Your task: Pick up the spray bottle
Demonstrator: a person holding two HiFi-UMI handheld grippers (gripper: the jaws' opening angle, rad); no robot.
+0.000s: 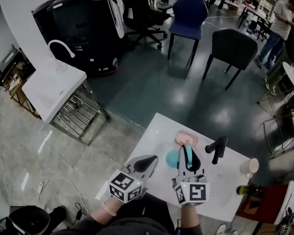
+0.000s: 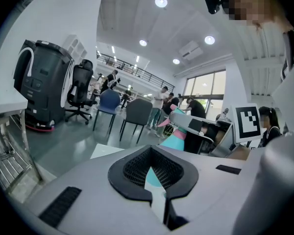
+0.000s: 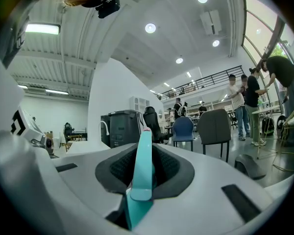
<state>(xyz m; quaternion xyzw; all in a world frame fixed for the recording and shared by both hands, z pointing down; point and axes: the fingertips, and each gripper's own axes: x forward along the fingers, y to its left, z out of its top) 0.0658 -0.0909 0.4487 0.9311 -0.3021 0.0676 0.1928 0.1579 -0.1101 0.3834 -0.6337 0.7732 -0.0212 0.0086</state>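
The spray bottle [image 1: 173, 157] is teal with a pink top, and it is held just above the white table [image 1: 152, 133]. My right gripper [image 1: 188, 154] is shut on it. In the right gripper view the bottle's teal lever [image 3: 141, 153] stands upright between the black pads of the right gripper [image 3: 143, 177]. My left gripper [image 1: 146, 163] is beside it on the left, shut with nothing in it. In the left gripper view the teal and pink bottle [image 2: 178, 133] shows past the left gripper [image 2: 153, 171], with the right gripper's grey jaw clamped across it.
On the table lie a black handled tool [image 1: 216, 149] to the right, a pale cup [image 1: 249, 167] at the right edge and a green bottle [image 1: 246, 190] near the right corner. A white sink counter [image 1: 51, 87] stands at left. Chairs [image 1: 232, 50] and people are beyond.
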